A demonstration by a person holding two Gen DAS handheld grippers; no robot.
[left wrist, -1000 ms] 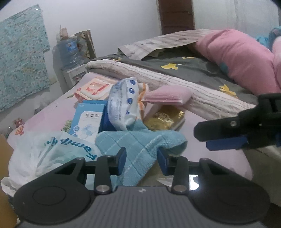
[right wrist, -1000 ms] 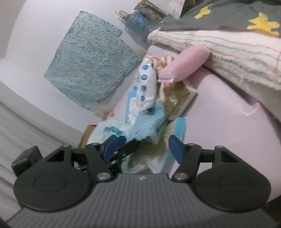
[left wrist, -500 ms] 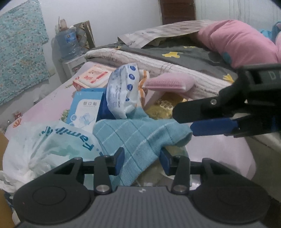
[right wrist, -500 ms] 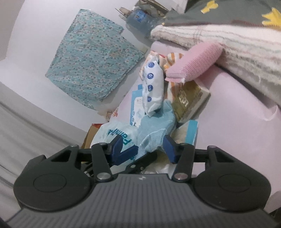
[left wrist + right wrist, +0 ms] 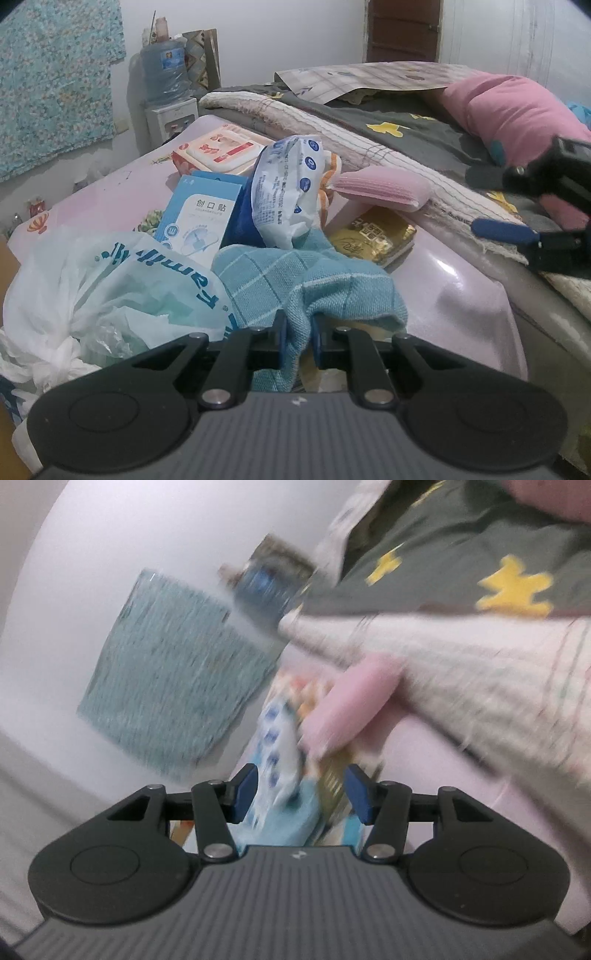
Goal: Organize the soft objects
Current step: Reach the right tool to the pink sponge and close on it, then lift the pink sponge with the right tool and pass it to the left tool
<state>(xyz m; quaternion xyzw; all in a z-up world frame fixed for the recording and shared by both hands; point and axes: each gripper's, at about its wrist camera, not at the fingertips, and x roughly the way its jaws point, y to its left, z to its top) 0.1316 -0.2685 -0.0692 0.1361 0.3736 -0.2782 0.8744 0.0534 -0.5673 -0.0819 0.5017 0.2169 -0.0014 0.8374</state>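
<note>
A light blue checked towel [image 5: 306,284] lies crumpled at the near end of the pile on the pink table [image 5: 469,295]. My left gripper [image 5: 298,339] is shut on a fold of the towel. A pink ribbed pad [image 5: 384,186] leans on the bed's edge, and a white wipes pack with blue dots [image 5: 288,195] stands behind the towel. My right gripper [image 5: 302,794] is open and empty, seen in a blurred view above the towel [image 5: 284,823] and near the pink pad [image 5: 354,705]. It also shows at the right edge of the left wrist view [image 5: 517,236].
A white plastic bag [image 5: 99,291] sits at the left. A blue-white box [image 5: 195,225], a red-white wipes box [image 5: 221,151] and a gold packet [image 5: 373,236] lie in the pile. A bed with blankets [image 5: 406,129] and a pink pillow [image 5: 517,110] borders the right.
My left gripper has closed on the blue towel. My right gripper has pulled back to the right and opened wider; its view is now blurred by motion.
</note>
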